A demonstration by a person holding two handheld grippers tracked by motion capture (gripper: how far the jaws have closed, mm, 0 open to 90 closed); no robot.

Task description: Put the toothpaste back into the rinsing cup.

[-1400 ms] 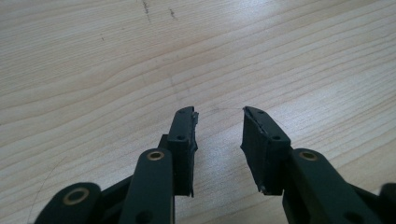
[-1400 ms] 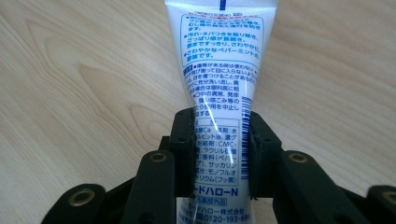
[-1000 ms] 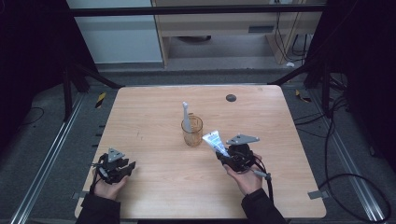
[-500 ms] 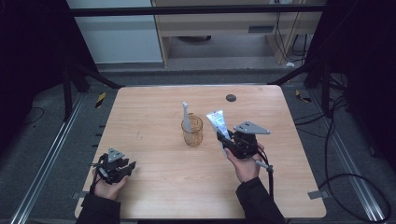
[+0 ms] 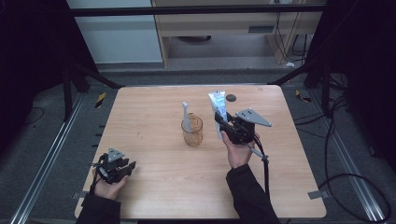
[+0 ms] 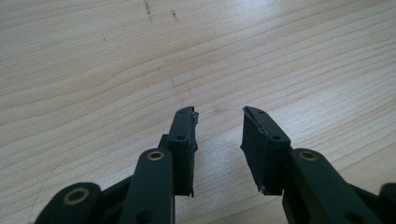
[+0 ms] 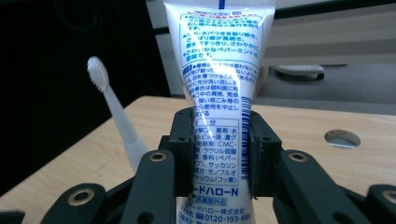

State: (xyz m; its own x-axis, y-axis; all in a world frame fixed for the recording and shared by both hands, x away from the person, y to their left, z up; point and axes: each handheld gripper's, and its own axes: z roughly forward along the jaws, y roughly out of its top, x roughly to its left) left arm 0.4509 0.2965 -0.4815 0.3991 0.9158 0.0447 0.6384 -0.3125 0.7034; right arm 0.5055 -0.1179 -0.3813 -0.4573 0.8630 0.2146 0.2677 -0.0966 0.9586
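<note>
We list, item by item:

1. Table [image 5: 154,116]: light wood, round hole [image 5: 231,97] near far edge.
2. Glass cup [image 5: 193,132]: upright, approx. table centre. We see a white toothbrush [image 5: 186,116] standing in it, bristles up, leaning slightly left.
3. Toothpaste tube [image 5: 218,111]: white w/ blue print, held above the table just right of cup, upright w/ slight tilt, flat crimped end up.
4. Right gripper [image 5: 223,124]: clamped on the tube's lower body, jaws pressing both sides; tube is pinched in at the grip.
5. Left gripper [image 5: 122,169]: near-left corner, low over bare wood, jaws apart w/ nothing between them.
</note>
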